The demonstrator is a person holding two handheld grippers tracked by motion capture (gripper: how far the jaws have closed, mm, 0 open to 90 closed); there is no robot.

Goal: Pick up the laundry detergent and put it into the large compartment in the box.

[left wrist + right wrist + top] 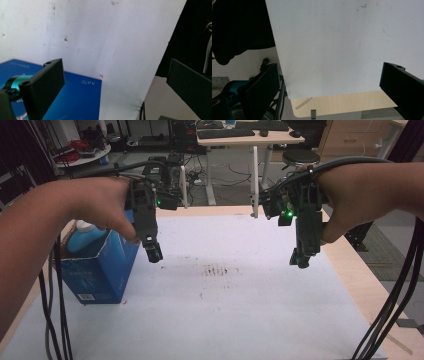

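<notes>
White, smudged sheet (240, 310) covers the wooden table (350, 265); a blue cardboard box (97, 270) holds what may be a bottle (85, 236). Both the left gripper (154, 254) and the right gripper (300, 259) hang empty, jaws apart.

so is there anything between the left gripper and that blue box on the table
Nothing visible does. The left gripper hangs open just beside the upper right edge of the blue box, with only air and bare white table cover between them. A bottle sits inside the box, not in the path.
</notes>
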